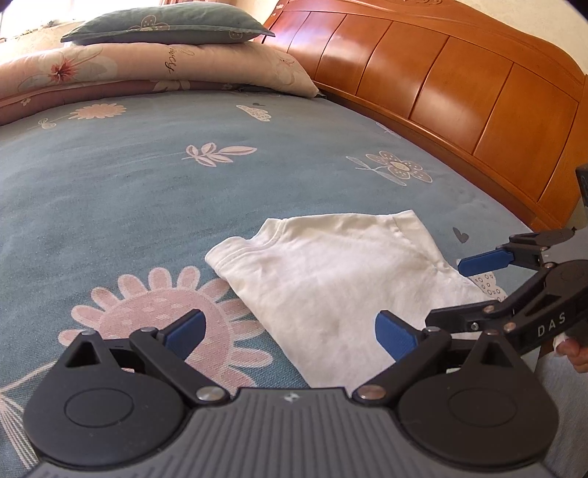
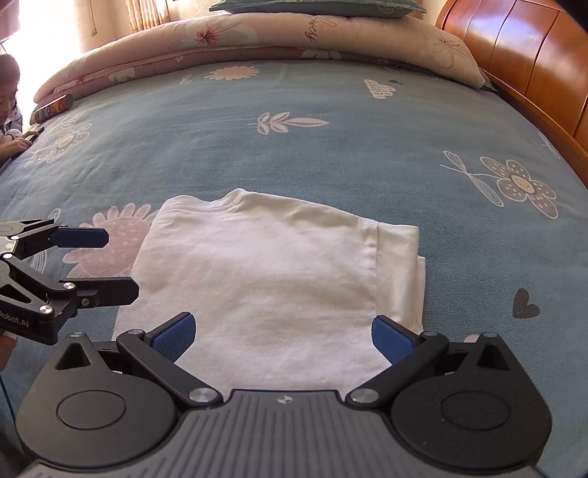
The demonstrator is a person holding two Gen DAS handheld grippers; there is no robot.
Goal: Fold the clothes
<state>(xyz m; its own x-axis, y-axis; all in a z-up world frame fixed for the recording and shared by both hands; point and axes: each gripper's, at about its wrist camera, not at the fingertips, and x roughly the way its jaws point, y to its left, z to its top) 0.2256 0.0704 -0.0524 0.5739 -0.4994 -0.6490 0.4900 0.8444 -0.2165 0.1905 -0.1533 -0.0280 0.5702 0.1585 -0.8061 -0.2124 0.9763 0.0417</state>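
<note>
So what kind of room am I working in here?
Most likely a bedroom: the shirt lies on a bed with a floral sheet, a wooden headboard, and a pillow on a folded quilt.

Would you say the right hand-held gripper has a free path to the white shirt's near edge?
Probably yes: the right hand-held gripper is open just above the white shirt, with nothing between them; the left hand-held gripper stays off to the side.

White T-shirt [image 2: 272, 279]: folded into a compact rough rectangle, lying flat on the blue flowered bedspread [image 2: 294, 147]. Ribbed collar edge at the far left corner, partly over a pink flower print. Hemmed sleeve folded along the right side. Surface mostly smooth, faint creases.
</note>
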